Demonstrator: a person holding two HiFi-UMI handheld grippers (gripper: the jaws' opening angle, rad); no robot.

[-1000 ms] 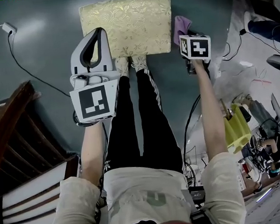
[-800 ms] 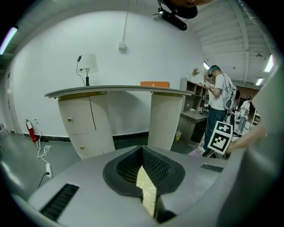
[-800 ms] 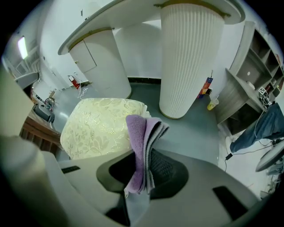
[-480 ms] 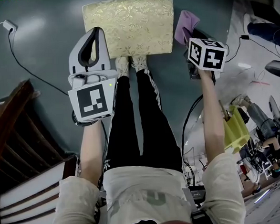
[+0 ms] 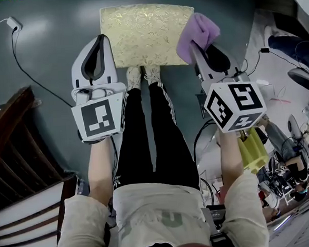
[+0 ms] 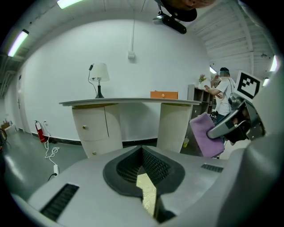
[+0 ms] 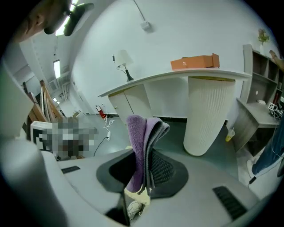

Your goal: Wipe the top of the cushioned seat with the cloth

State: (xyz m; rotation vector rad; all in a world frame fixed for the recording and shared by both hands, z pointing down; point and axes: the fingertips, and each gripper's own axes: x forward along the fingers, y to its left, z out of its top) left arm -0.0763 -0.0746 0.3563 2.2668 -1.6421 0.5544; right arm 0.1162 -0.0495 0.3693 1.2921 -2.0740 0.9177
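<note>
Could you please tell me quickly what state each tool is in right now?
Left tool: closed, nothing between its jaws.
Right tool: closed on the purple cloth.

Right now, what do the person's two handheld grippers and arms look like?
The left gripper and right gripper are both light grey moulded plastic shells. Their tapering jaws are lined with dark ribbed pads. Each carries a white cube printed with black square markers. The person wears pale beige sleeves that leave the forearms bare.
</note>
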